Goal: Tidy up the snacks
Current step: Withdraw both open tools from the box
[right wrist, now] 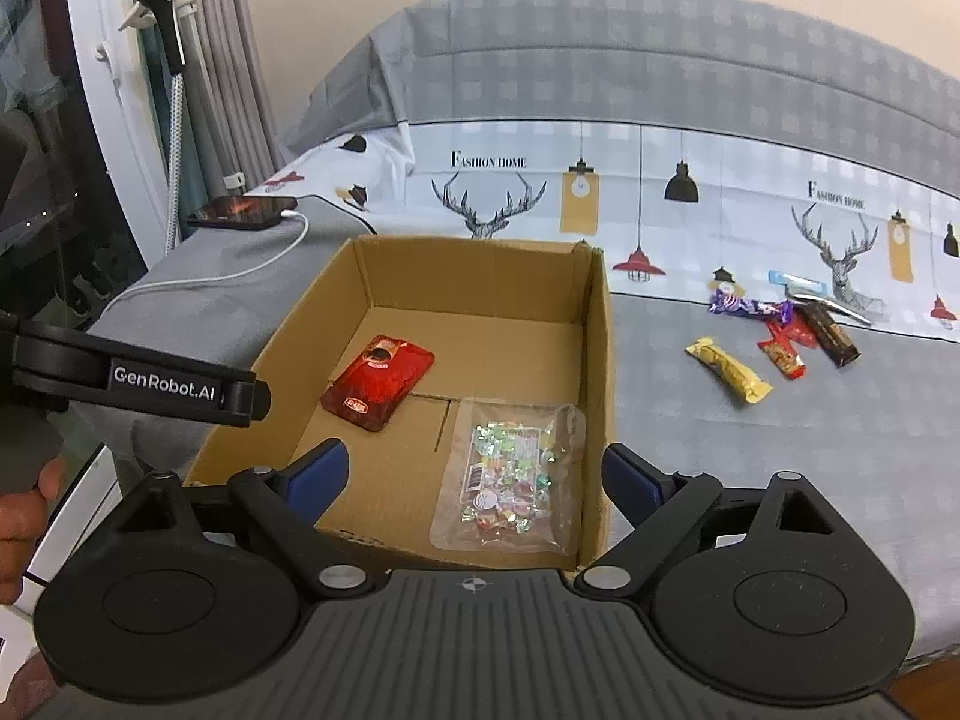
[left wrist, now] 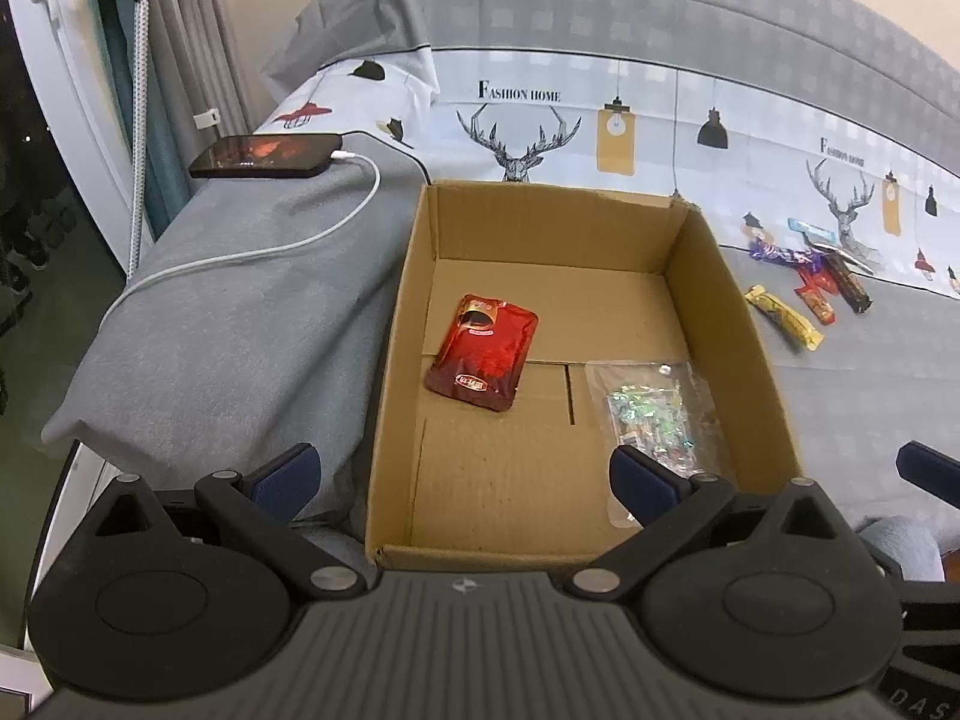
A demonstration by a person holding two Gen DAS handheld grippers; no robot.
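Clear candy bag [left wrist: 654,414] partly behind hand-held gripper [left wrist: 465,480].

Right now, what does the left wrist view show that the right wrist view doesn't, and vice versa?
Only left wrist: the open left gripper from behind, and one fingertip of the right gripper at the right edge.

Only right wrist: the open right gripper from behind, the side of the left gripper with its GenRobot.AI lettering, a hand at the left edge, and the candy bag's barcode label.

Both: the box holding the red pouch and candy bag, loose snacks on the bed to the box's right, and a phone on its cable.
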